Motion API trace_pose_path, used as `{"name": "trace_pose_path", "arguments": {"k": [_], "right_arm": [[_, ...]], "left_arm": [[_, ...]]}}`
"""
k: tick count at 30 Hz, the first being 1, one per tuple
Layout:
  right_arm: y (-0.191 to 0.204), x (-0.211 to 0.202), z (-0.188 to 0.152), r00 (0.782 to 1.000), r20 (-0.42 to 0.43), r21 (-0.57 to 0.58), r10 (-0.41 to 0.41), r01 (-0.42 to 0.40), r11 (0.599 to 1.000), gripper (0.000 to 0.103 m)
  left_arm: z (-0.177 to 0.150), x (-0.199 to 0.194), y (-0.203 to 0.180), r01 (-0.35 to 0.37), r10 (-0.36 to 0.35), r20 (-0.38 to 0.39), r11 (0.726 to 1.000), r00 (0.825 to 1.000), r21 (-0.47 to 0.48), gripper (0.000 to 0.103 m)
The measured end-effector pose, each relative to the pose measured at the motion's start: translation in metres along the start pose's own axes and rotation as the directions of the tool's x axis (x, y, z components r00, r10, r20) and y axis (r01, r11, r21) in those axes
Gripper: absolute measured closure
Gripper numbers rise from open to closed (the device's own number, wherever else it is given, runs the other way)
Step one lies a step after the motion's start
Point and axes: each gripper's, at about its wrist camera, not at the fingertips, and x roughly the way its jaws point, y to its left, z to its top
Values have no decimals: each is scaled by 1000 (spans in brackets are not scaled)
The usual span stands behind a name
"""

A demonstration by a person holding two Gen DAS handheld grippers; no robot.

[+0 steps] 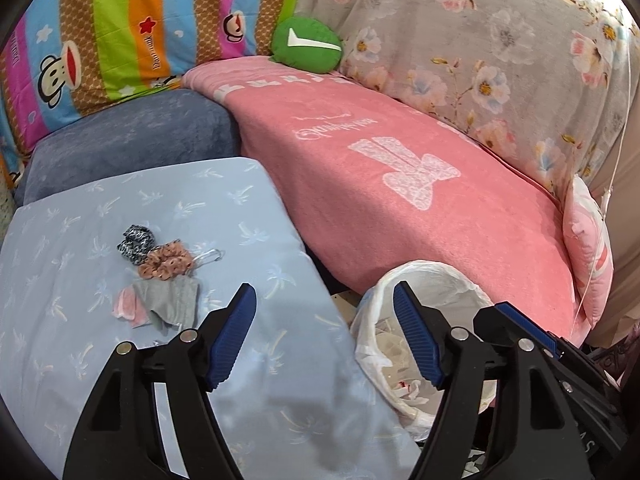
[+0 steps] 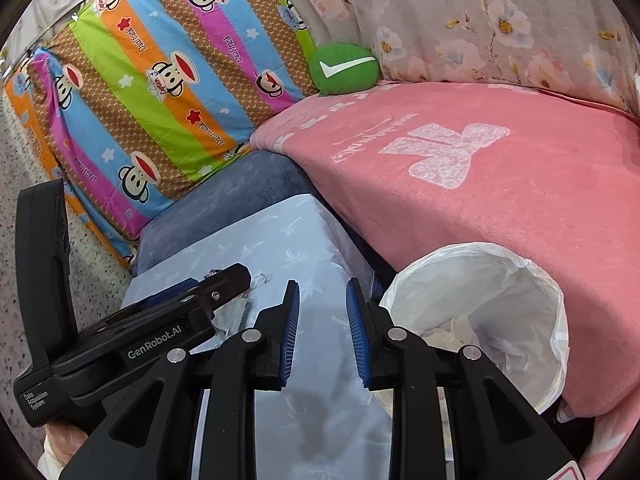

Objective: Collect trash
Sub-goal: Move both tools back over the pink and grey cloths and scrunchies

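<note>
Pale blue cloth point(image 1: 248, 380) with a faint palm print covers the flat surface nearest both cameras and fills the lower left of the left wrist view. Over it hangs the left gripper point(image 1: 324, 336), its blue-padded jaws standing wide apart with nothing between them; the right pad lies in front of the rim of the trash bin point(image 1: 440, 280). The right gripper point(image 2: 322, 332) sits lower centre in the right wrist view, pointing down at the same blue cloth, jaws parted by a narrow gap and holding nothing. The left gripper's black body crosses the lower left of that view.

Just right of both grippers, the bin is lined with a white plastic bag and holds crumpled white scraps at the bottom. On the blue cloth, left of centre in the left wrist view, lies a small heap: a grey rag point(image 1: 172, 304) with a pink scrap point(image 1: 124, 304) beside it, touching an orange scrunchie point(image 1: 168, 264) and a black-and-white scrunchie point(image 1: 136, 242).

Farther back, a dark blue cushion point(image 1: 132, 144) sits behind the blue cloth, and a pink blanket point(image 1: 400, 208) spreads to the right. Beyond these lie a striped monkey-print pillow point(image 1: 100, 32), a green round cushion point(image 1: 308, 42) and a grey flowered sheet point(image 1: 500, 48).
</note>
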Motion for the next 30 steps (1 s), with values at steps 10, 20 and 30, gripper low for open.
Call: {"name": "trace_pose_path", "arguments": {"k": [10,20,30], "right_arm": [[36,28,-8,998,-57,-46,32,-35,998,78],[76,61,-19,991,-121,-96,64,-76,992,68],[123,114,-35,972,-216,-144,95,-128,981,65]], "left_arm": [[-5,1,40,-46,45,-16,997,999,-70,32],[-19,3,101,-131,126,-44,977,991,-171,23],[-35,5,166,-222,206,-89,937,975,-268,23]]}}
